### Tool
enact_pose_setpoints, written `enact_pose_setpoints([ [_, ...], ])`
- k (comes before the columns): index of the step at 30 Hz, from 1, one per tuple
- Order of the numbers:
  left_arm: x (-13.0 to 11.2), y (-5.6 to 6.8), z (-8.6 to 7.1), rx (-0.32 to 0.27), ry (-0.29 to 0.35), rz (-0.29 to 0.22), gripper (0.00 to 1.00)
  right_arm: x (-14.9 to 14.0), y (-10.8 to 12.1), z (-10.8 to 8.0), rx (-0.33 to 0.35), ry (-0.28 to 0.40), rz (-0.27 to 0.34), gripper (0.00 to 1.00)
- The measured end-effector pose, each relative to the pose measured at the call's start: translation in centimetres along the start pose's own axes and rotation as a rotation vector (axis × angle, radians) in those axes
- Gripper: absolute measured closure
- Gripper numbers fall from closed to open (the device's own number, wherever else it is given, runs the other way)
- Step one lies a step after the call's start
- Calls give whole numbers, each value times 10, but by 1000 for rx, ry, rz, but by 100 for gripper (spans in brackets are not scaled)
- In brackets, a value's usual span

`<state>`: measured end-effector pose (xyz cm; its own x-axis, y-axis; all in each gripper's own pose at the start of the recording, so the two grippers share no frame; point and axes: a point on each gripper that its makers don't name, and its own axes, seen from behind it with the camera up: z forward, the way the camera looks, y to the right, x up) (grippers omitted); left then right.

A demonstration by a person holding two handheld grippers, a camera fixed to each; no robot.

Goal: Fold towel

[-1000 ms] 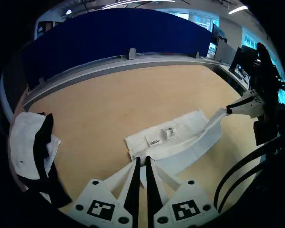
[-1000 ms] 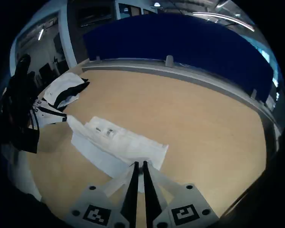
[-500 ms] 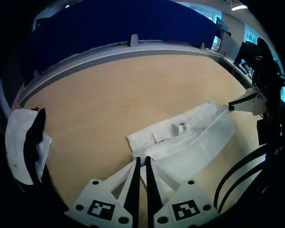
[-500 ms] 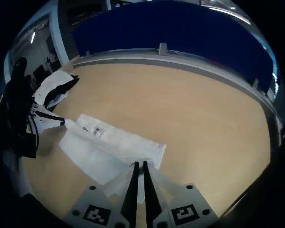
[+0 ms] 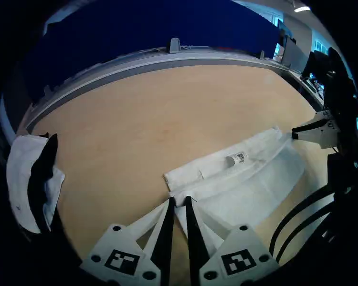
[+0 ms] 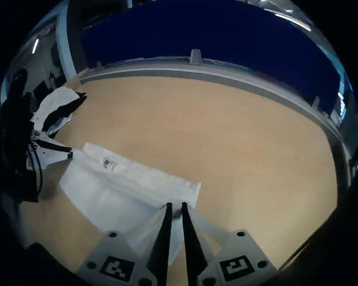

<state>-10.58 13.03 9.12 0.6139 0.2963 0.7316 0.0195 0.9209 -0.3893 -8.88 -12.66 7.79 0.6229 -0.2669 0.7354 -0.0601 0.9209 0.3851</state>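
Note:
A white towel lies on the light wooden table, its near layer lifted and stretched between my two grippers. A small label sticks up from its far fold. My left gripper is shut on the towel's near left corner. In the right gripper view the same towel spreads to the left, and my right gripper is shut on its near right corner. The right gripper's fingers pinch the far corner in the left gripper view; the left gripper's fingers do so in the right gripper view.
A heap of white and black cloth lies at the table's left end, seen too as cloth in the right gripper view. A blue partition and grey rail run along the table's far edge. Bare wood stretches beyond the towel.
Both grippers have carried the held edge back toward the near side, so the lifted layer has opened wider and hangs flatter. The label end of the towel has shifted to the right.

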Motion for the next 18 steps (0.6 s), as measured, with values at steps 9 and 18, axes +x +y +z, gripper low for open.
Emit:
enact_pose_setpoints([
  [9, 13, -14, 6, 45, 8, -9, 52, 16, 13, 5, -54, 38, -4, 55],
  [18, 20, -25, -4, 65, 43, -36, 7, 26, 19, -8, -80, 87, -6, 12],
])
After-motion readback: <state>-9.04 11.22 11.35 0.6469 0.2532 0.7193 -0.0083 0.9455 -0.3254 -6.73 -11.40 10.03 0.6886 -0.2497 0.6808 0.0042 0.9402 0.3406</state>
